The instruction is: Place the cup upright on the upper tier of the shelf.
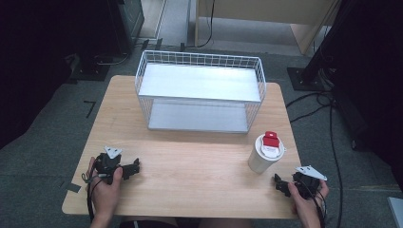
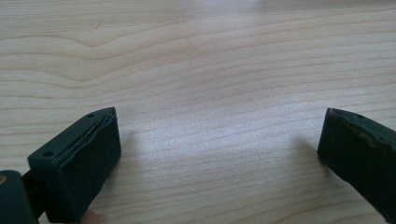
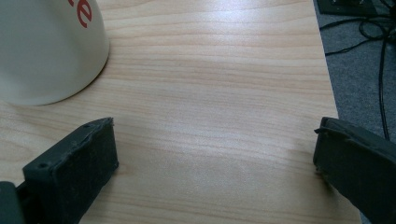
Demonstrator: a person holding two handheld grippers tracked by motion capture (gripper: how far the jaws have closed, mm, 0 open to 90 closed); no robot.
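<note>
A white cup (image 1: 264, 154) with a red-and-white lid stands upright on the right of the wooden table (image 1: 190, 166); its cream wall with red lettering (image 3: 44, 46) fills the upper left of the right gripper view. My right gripper (image 1: 280, 183) rests near the table's front right corner, just below and right of the cup, open with bare wood between its jaws (image 3: 215, 154). My left gripper (image 1: 134, 167) lies at the front left, open over bare wood (image 2: 219, 140). A white wire basket shelf (image 1: 199, 90) stands at the back middle.
The table's right edge (image 3: 327, 70) runs close to the right gripper, with grey floor and black cables (image 3: 364, 28) beyond. Dark stands and cables (image 1: 323, 90) surround the table. Bare wood spans the space between the grippers.
</note>
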